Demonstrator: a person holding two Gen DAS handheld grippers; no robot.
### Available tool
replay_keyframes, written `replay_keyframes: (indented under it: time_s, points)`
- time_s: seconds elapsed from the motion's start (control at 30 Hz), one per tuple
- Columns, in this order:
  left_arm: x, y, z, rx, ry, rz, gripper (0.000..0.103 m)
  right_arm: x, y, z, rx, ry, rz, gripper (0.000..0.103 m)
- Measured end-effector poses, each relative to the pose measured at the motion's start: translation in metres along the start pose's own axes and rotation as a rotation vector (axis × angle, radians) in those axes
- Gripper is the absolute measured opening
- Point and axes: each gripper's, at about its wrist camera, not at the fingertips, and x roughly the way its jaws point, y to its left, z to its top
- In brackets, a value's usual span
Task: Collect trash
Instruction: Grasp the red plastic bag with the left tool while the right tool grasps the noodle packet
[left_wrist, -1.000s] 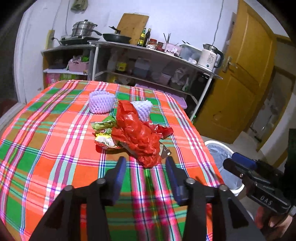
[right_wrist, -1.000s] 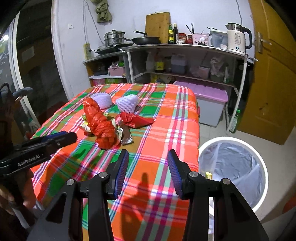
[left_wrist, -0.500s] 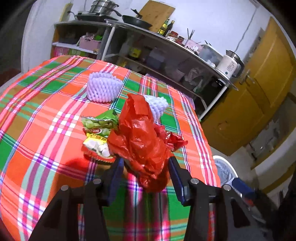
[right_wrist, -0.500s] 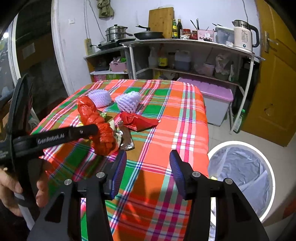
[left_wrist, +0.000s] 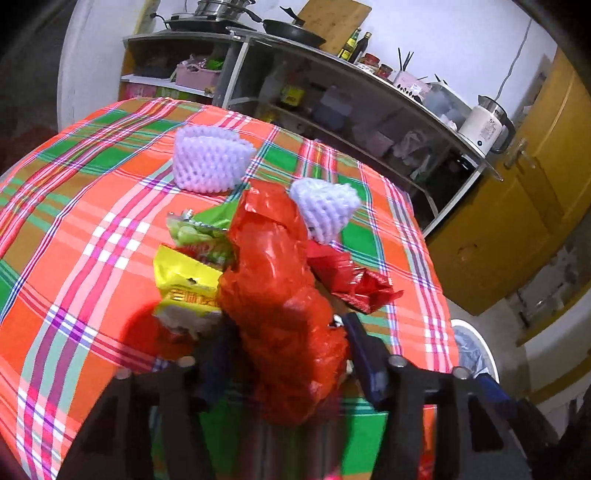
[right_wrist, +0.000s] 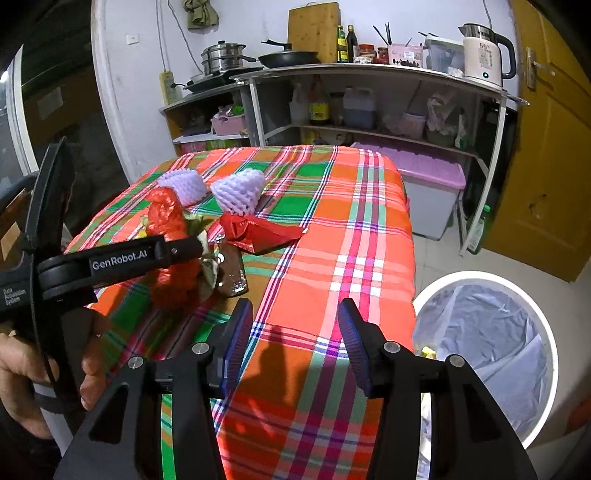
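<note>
Left gripper (left_wrist: 286, 343) is down over the trash pile near the right edge of the tabletop (left_wrist: 74, 236), jaws opening, with the crumpled red plastic bag (left_wrist: 280, 295) sitting between the fingers (pads don't look pressed on it, though the near part is blurred). Yellow snack wrapper (left_wrist: 184, 284) and green wrapper (left_wrist: 199, 232) lie just left of the bag, red foil wrapper (left_wrist: 351, 280) on its right. Two white foam fruit nets (left_wrist: 208, 162) sit beyond, toward the far edge. Right gripper (right_wrist: 295, 343) hovers over bare cloth at the near right edge, jaws apart and empty. Lined trash bin (right_wrist: 487, 343) stands on the floor beside that edge.
</note>
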Motion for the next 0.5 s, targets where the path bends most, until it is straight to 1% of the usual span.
replay_keyframes:
  time_s: [0.13, 0.23, 0.33, 0.5]
  points:
    - [-0.014, 0.008, -0.004, 0.022, -0.037, -0.001, 0.052, 0.004, 0.004, 0.002, -0.013, 0.004, 0.011, 0.049]
    - [-0.025, 0.015, -0.005, 0.043, -0.047, -0.014, 0.051, 0.007, 0.009, 0.005, -0.024, 0.006, 0.020, 0.049]
    - [-0.037, 0.022, -0.007, 0.064, -0.058, -0.012, 0.051, 0.014, 0.015, 0.008, -0.034, 0.017, 0.033, 0.049]
    - [-0.051, 0.036, -0.009, 0.083, -0.069, -0.017, 0.051, 0.029, 0.032, 0.014, -0.065, 0.038, 0.072, 0.049]
